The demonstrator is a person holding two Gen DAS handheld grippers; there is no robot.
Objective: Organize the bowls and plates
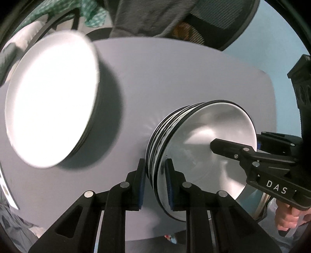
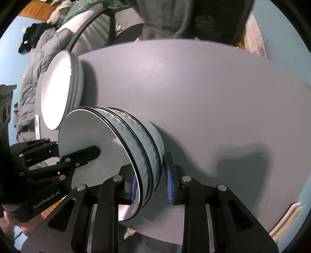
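Observation:
A stack of nested bowls (image 1: 204,148) with white insides, black rims and pale blue patterned walls sits over the grey table (image 1: 165,74). My left gripper (image 1: 155,184) is shut on the stack's near rim, one pad inside the top bowl and one against the outer wall. My right gripper (image 2: 151,186) grips the opposite rim (image 2: 147,155) the same way. One of its fingers (image 1: 223,148) shows inside the bowl in the left wrist view. A stack of white plates (image 1: 52,101) lies on the table to the left of the bowls (image 2: 56,89).
A black mesh office chair (image 1: 223,17) and a dark grey garment (image 1: 147,17) stand beyond the table's far edge. Piled clothes (image 2: 38,64) lie off the table behind the plates. A person's hand (image 1: 287,218) holds the right gripper's handle. Bare table surface (image 2: 213,97) stretches right of the bowls.

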